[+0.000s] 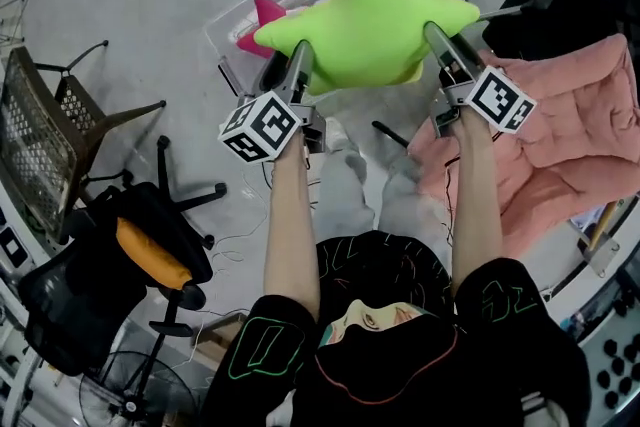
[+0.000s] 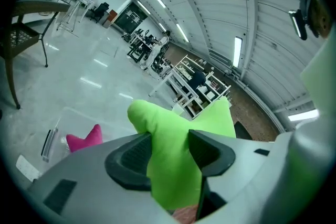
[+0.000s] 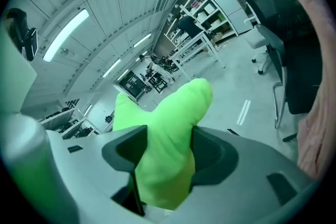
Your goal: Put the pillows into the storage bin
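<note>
1 green star pillow [image 1: 365,20] clenched in jaws of left gripper [image 1: 297,65] and right gripper [image 1: 437,40] | 1 pink pillow [image 1: 262,20] in 1 storage bin [image 1: 222,37]

Lime-green star-shaped plush pillow [image 1: 370,20] between left gripper [image 1: 288,65] and right gripper [image 1: 440,40], one arm in each, over clear plastic storage bin [image 1: 228,33]. Magenta star-shaped pillow [image 1: 265,15] in bin. Pink quilted blanket [image 1: 570,145] at right; black office chair [image 1: 110,285] and brown mesh chair [image 1: 40,135] at left.
</note>
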Motion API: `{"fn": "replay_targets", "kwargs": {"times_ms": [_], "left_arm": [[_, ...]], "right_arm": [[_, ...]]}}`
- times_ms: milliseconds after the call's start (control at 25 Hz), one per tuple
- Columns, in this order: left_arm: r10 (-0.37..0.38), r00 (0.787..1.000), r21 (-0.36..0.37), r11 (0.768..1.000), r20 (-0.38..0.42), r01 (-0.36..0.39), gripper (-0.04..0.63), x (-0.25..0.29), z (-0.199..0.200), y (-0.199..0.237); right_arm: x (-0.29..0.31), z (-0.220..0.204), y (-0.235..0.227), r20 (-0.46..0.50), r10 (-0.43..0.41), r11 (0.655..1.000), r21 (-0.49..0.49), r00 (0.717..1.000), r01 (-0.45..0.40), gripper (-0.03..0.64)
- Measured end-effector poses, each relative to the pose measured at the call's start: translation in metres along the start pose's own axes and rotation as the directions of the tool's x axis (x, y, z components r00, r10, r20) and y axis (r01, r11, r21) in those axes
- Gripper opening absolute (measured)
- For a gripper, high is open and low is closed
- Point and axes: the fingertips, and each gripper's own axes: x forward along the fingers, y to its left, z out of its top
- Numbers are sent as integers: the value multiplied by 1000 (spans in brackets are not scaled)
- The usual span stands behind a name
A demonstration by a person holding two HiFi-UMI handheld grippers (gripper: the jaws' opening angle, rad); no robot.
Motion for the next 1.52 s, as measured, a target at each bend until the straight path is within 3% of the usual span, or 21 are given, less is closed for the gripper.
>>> {"fn": "replay_targets", "kwargs": {"times_ms": [120, 160, 240, 360, 520, 600, 720, 920, 1200, 1520], "left_arm": [[13, 998, 25, 1000, -61, -12, 256, 16, 8, 20], [8, 996, 59, 998, -88, -3, 308, 17, 10, 20], [-24, 993, 104, 994, -112, 36, 259, 18, 16, 11], [-58, 991, 90, 993, -118, 69, 207, 25, 10, 2], [-66, 996, 91, 993, -63, 72, 63, 26, 23, -2], [-77, 996, 102, 992, -35, 80, -7, 16, 32, -7], [-99, 995, 136, 986, -11, 99, -8, -7, 36, -16], [-83, 996, 223, 972, 23, 76, -8, -22, 55, -44], [-48, 994, 378, 926, 94, 9, -8, -48, 80, -100], [-33, 977, 547, 833, 210, -89, -8, -85, 124, -156]], "right_arm": [[28, -4, -10, -34, -78, 997, 26, 996, 79, 275], [33, -8, -11, -53, -116, 993, 19, 992, 118, 280], [36, -14, -11, -76, -175, 985, -8, 982, 175, 281], [36, -24, -25, -99, -217, 976, -13, 971, 217, 281], [45, -24, -16, -107, -157, 987, 6, 982, 158, 246], [41, -22, -1, -93, -144, 990, -20, 985, 143, 139], [26, -26, 27, -61, -109, 992, -68, 992, 105, 8], [15, -5, 86, -41, 4, 974, -227, 999, -13, 3], [-8, 25, 141, -39, 87, 898, -429, 995, -96, 3], [-29, 59, 209, -21, 181, 791, -591, 983, -159, 3]]}}
